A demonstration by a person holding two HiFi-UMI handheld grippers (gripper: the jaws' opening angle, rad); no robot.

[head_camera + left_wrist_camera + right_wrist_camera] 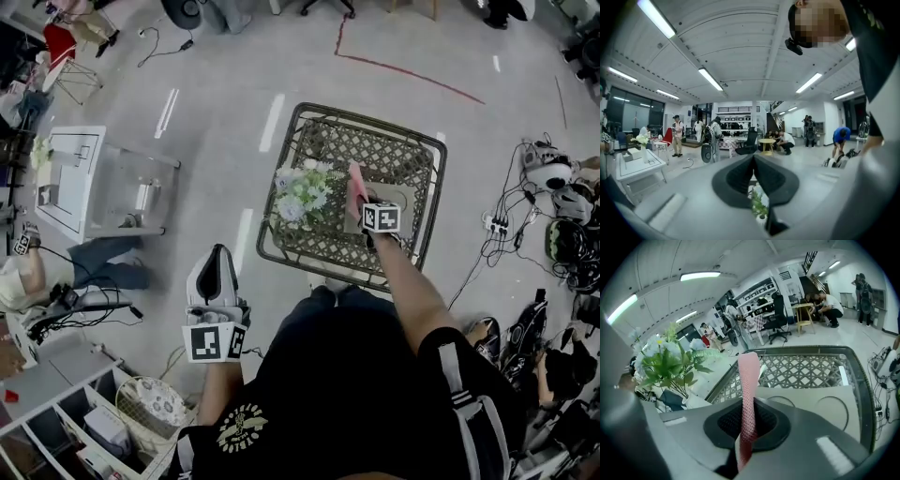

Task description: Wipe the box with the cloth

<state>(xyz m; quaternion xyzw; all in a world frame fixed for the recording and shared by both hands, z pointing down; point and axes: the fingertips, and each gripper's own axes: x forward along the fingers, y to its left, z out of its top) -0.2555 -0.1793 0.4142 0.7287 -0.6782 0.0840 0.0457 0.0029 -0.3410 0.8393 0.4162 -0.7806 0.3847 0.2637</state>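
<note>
Head view and the two gripper views of a person standing at a lattice-top table (394, 155) with a dark metal rim. The right gripper (367, 208), held out over the table on the person's bare forearm (408, 281), has its jaws pressed together on a pink cloth (749, 380). In the right gripper view the cloth rises as a narrow folded strip from between the black pads (766, 423) and stands upright above them. The box (811, 401), a flat beige carton with circle outlines on its top face, lies on the table just ahead of and below this gripper. Whether the cloth touches the box cannot be told from either view. A bunch of white and pale blue flowers with green leaves (302, 195) stands on the table to the left of the box, near the cloth. The left gripper (217, 258) is held low at the person's left side, over the grey floor (216, 122) and well apart from the table. In the left gripper view its jaws meet along their length with nothing between them, leaving only a thin slit at the base. A white side table (70, 173) stands farther left on the floor.
</note>
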